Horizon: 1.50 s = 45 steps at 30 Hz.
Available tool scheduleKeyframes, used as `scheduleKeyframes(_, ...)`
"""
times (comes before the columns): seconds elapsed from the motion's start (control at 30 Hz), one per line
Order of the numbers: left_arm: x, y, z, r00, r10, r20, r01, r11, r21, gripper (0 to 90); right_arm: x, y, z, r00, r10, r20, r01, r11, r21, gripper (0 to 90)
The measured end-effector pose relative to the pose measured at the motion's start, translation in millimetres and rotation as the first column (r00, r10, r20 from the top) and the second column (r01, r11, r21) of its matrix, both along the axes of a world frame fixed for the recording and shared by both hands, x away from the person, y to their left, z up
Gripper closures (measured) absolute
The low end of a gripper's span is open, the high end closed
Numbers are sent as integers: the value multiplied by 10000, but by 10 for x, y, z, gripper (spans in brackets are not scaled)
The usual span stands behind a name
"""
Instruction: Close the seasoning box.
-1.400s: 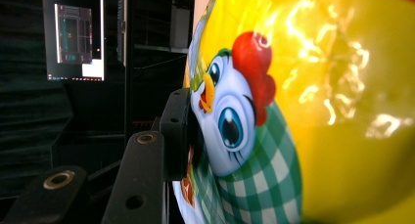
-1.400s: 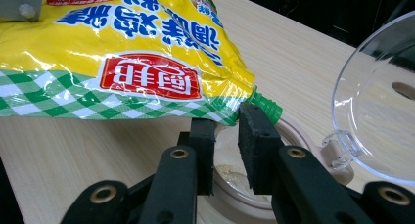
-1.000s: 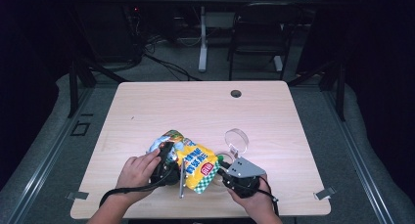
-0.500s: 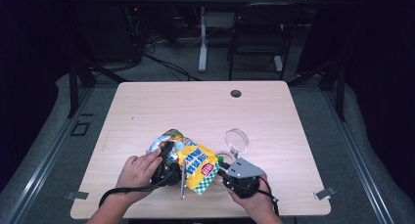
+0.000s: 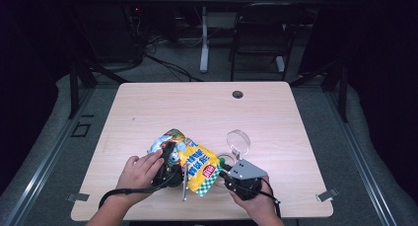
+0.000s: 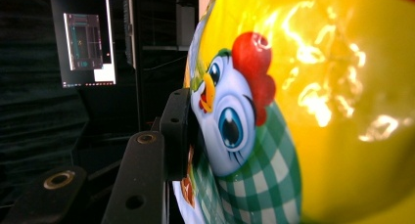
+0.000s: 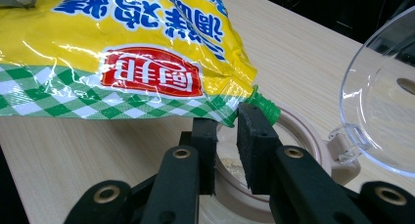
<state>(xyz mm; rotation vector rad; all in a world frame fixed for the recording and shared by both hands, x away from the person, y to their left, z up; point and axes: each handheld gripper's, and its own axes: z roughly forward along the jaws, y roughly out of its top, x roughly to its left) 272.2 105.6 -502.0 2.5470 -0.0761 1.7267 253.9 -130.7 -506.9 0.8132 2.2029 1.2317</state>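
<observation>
The yellow bag (image 5: 198, 163) is hanging over the near part of the table (image 5: 197, 107), tipped toward the person's right, its green spout (image 7: 262, 106) pointing down at the round beige jar (image 7: 298, 136). The left gripper (image 5: 170, 162) is gripping the bag by its upper body: in the left gripper view one black finger (image 6: 177, 131) is pressing flat into the printed cartoon chicken, and the foil is dimpling there. The other finger is hidden behind the bag. The right gripper (image 7: 230, 136) is sitting low at the bag's corner, its fingers (image 7: 257, 145) standing on either side of the corner seal just beside the spout; whether they are actually pinching it or just bracketing it, I cannot tell. The jar's clear lid (image 5: 238, 141) is flipped up and standing open on its hinge, just beyond the right hand (image 5: 254, 199).
</observation>
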Motion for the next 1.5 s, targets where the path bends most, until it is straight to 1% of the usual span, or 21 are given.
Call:
scheduleKeyframes(0.07,2,-4,-1,10000,-3,-28,3,10000,-17,616,2,-3,-3,10000,3,-7,-3,10000,45,782)
scheduleKeyframes(0.1,4,-7,0,10000,-44,40,44,10000,-11,616,3,-5,-3,10000,-4,-9,4,10000,53,782)
scheduleKeyframes(0.17,2,-13,9,9999,-54,126,53,9999,106,616,3,-8,-3,10000,-25,-21,25,10000,61,782)
scheduleKeyframes(0.3,-2,-17,20,10000,-5,77,4,9999,168,616,2,-10,-3,10000,-52,-34,52,9999,102,782)
scheduleKeyframes(0.53,-2,-27,37,9998,-73,199,64,9990,433,616,6,-8,-9,10000,-36,-51,37,9999,151,782)
scheduleKeyframes(0.63,-3,-28,38,9997,-82,248,71,9990,449,616,6,-7,-13,10000,-25,-69,26,9999,168,782)
scheduleKeyframes(0.87,-4,-39,62,9996,-122,266,103,9975,705,616,4,-4,-17,9999,-49,-97,50,9998,188,782)
scheduleKeyframes(1.03,-1,-43,66,9997,-107,203,92,9974,708,616,5,-6,-19,9999,-30,-125,32,9999,170,783)
scheduleKeyframes(1.07,0,-47,74,9998,-89,156,76,9967,809,616,6,-7,-19,9999,-28,-128,30,9999,152,782)
scheduleKeyframes(1.1,1,-49,74,9998,-99,157,86,9967,810,616,7,-9,-21,9999,-23,-135,24,9999,110,783)
scheduleKeyframes(1.17,3,-51,71,9997,-122,221,104,9970,765,616,7,-11,-23,9999,-25,-152,27,9999,127,782)
scheduleKeyframes(1.3,3,-62,90,9996,-169,247,146,9957,920,616,5,-15,-24,9999,-36,-164,39,9998,196,782)
scheduleKeyframes(1.47,1,-69,93,9993,-253,289,223,9948,990,616,0,-20,-29,9998,-47,-204,52,9997,232,783)
scheduleKeyframes(1.5,-5,-73,100,9998,-130,169,112,9947,1025,616,-1,-20,-30,9998,-41,-206,45,9997,228,783)
